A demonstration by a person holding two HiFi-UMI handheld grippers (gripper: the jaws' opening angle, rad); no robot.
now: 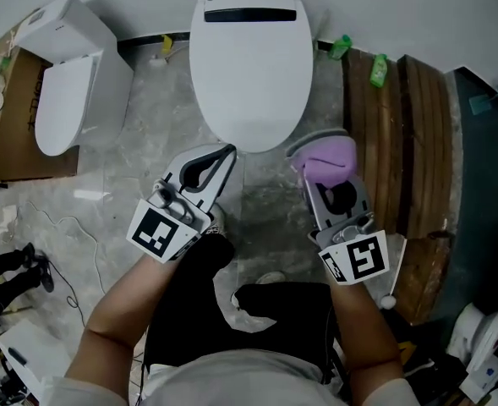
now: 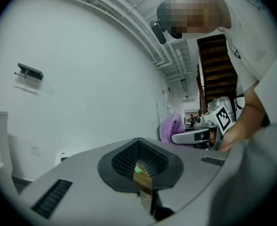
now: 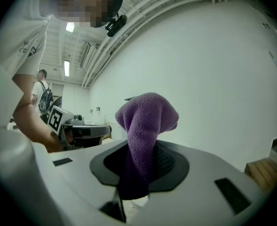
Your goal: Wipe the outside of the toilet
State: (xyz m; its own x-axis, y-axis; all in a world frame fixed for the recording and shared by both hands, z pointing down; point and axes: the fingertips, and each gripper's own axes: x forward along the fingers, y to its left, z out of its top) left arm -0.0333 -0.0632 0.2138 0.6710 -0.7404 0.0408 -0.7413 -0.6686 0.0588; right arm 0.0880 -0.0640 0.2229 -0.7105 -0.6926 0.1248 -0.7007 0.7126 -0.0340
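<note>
Toilet (image 1: pixel 249 74): white, lid closed, seen from above at the top centre of the head view. The lid hides the bowl, outer sides and foot, and neither gripper view shows the toilet clearly. Its long axis runs up and down the head view, with a dark strip at the far, wall end and the rounded front pointing toward the person. Left gripper (image 1: pixel 227 152): just off the lid's front left edge, tips angled toward it. Its jaws are brought together with only a narrow slit between the pads and nothing in them. Right gripper (image 1: pixel 314 149): beside the lid's front right edge, jaws clamped on a purple cloth (image 1: pixel 331 161). In the right gripper view the cloth (image 3: pixel 145 121) rises from between the pads and flops over at the top. In the head view it covers the jaw tips, and whether cloth or jaws touch the toilet cannot be told. Second toilet (image 1: pixel 62 91): white, left of the first, standing on cardboard (image 1: pixel 16 142) and partly cut off by it. Wooden planks (image 1: pixel 401 134): right of the toilet, with two green bottles (image 1: pixel 378 70) at their far end.
</note>
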